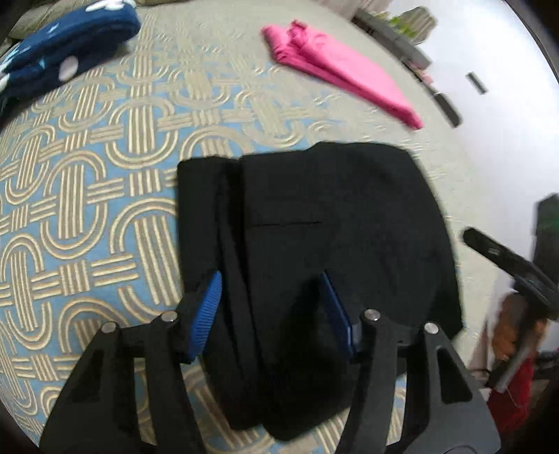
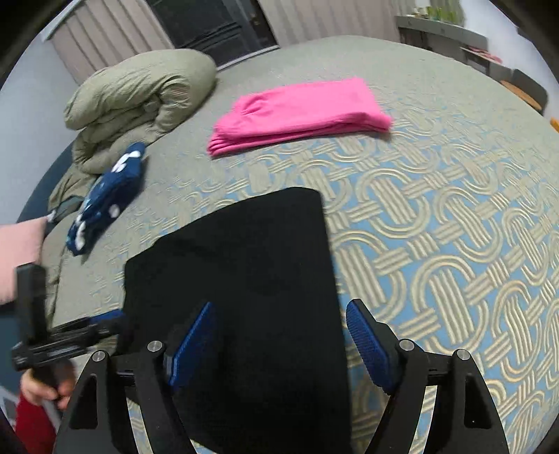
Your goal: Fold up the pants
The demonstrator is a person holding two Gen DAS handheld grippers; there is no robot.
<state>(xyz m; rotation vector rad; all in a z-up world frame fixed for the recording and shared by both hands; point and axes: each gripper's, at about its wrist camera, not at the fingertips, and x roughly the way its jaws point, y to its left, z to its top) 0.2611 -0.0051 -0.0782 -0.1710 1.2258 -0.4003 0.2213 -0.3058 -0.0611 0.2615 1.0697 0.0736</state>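
Lying folded, black pants (image 2: 241, 279) sit beneath both spread claws

matt black cloth pants (image 1: 314, 223), embossed woven bedspread (image 1: 104, 181)

A wide bed with a grey-and-blue interlocking-loop patterned cover (image 2: 436, 244) fills the room; pale vertical blinds (image 2: 104, 38) flank a dark window (image 2: 213, 24); a grey shelf (image 2: 443, 31) lines the white wall (image 1: 489, 45).

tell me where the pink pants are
The pink pants lie folded on the bedspread, beyond the black pants. In the right wrist view they are upper centre, right of the green duvet.
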